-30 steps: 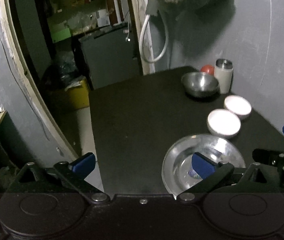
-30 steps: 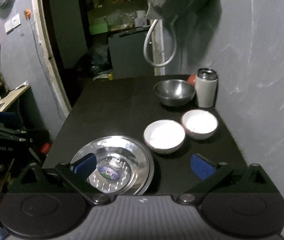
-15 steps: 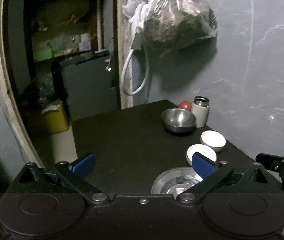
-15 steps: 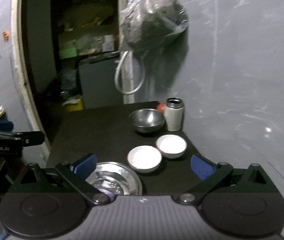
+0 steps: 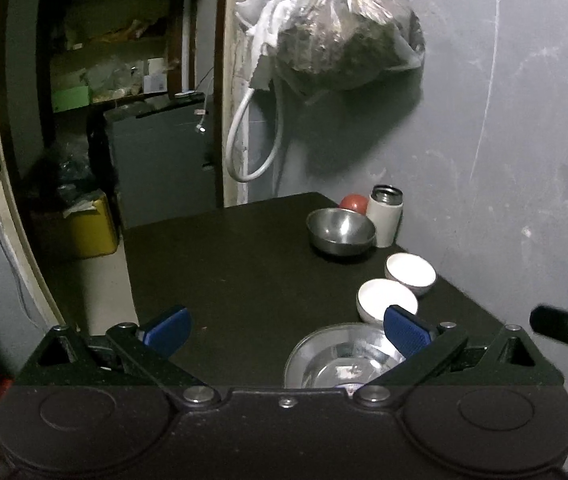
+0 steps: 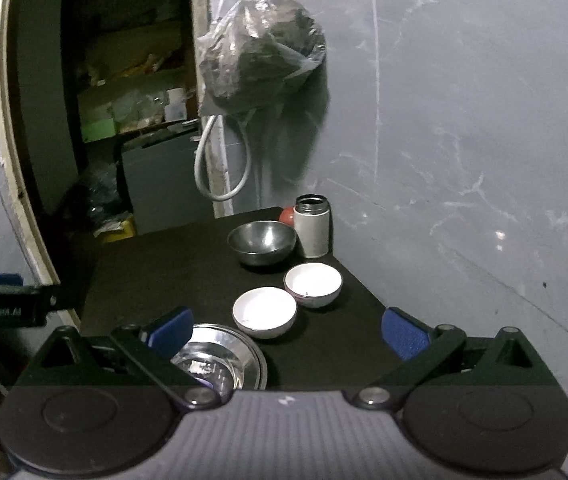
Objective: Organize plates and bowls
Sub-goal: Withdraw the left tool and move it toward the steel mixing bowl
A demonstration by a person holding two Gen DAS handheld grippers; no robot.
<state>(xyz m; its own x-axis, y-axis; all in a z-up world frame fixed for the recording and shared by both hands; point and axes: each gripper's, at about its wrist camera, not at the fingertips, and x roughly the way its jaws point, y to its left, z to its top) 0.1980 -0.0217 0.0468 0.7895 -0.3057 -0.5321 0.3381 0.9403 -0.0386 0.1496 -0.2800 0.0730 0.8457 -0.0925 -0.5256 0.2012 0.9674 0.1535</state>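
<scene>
The steel plate [image 5: 340, 356] lies at the near edge of the bench [image 5: 223, 264], just under the left gripper [image 5: 286, 326] and partly hidden by its right finger. The right gripper [image 6: 286, 330] hangs above the two white bowls [image 6: 264, 311], which sit touching, just behind the plate. Behind them stands the steel bowl [image 6: 261, 242], beside the flask [image 6: 312, 226]. Both grippers are spread wide and hold nothing. Compared with a second ago, both have pulled back and up from the plate.
</scene>
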